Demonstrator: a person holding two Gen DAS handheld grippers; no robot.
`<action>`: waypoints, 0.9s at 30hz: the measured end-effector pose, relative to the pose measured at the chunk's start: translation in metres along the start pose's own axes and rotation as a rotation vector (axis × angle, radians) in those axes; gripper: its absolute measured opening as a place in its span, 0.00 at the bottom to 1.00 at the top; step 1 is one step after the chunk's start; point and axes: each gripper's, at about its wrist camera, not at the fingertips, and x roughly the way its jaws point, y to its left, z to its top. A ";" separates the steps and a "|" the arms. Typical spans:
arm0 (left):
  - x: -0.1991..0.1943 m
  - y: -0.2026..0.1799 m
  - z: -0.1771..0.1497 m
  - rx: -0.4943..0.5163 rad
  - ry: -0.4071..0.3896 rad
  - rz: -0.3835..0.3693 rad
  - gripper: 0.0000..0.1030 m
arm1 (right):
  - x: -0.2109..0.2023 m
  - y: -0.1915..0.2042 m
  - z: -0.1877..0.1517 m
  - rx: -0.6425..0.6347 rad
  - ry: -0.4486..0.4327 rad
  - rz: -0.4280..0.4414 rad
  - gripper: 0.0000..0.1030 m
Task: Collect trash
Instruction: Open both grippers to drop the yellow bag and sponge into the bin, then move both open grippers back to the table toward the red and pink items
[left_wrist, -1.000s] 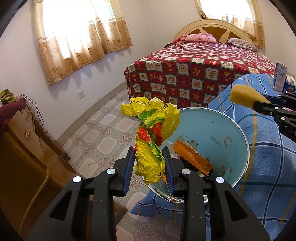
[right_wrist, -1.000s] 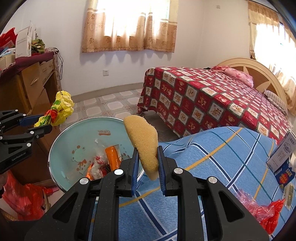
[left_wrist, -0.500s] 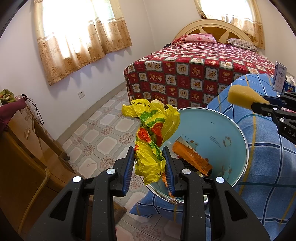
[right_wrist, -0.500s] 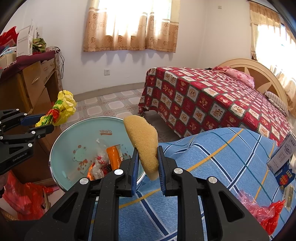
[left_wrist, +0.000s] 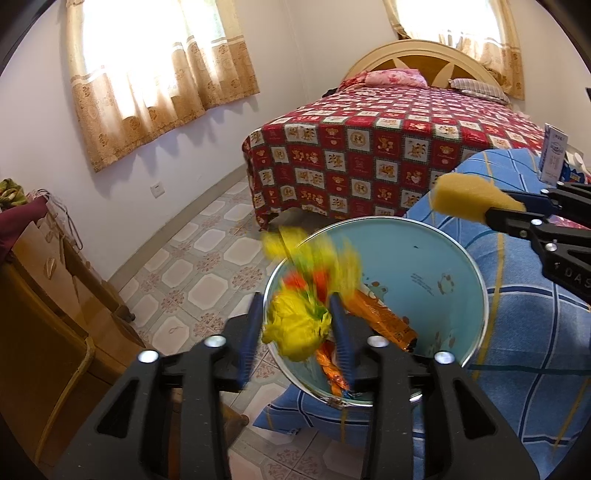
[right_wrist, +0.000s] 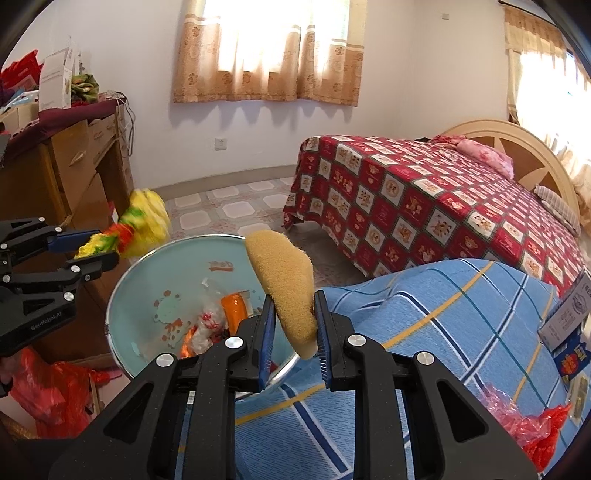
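In the left wrist view my left gripper (left_wrist: 295, 299) hangs over the near rim of a light blue basin (left_wrist: 476, 280). Its jaws are opening. A crumpled yellow plastic bag (left_wrist: 295, 328), blurred by motion, sits loose between the pads and over the basin. An orange wrapper (left_wrist: 384, 321) and other scraps lie inside. My right gripper (right_wrist: 293, 297) holds a tan sponge (right_wrist: 280, 266) upright over the basin's (right_wrist: 118, 295) right rim. Its jaws are opening too, with the sponge still between the pads. The left gripper (right_wrist: 105, 245) shows at the left of the right wrist view.
The basin rests on a blue plaid cloth (right_wrist: 443, 314) that also carries a red plastic bag (right_wrist: 535, 432) and a small box (right_wrist: 565, 317). A bed with a red patterned cover (left_wrist: 388, 147) stands behind. A wooden dresser (left_wrist: 44, 295) is at the left, above a tiled floor.
My left jaws have spread and the yellow bag has slipped down between them, now blurred. The right jaws have widened a little around the sponge. Neither hand has moved.
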 end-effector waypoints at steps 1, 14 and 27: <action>-0.001 -0.001 0.000 0.001 -0.005 0.002 0.55 | 0.000 0.000 -0.001 0.001 -0.009 0.000 0.35; 0.001 -0.003 -0.002 0.001 -0.009 0.023 0.78 | -0.006 -0.001 -0.008 0.021 -0.022 -0.025 0.63; 0.002 0.002 -0.004 -0.006 -0.007 0.033 0.79 | -0.007 -0.002 -0.012 0.018 -0.029 -0.033 0.70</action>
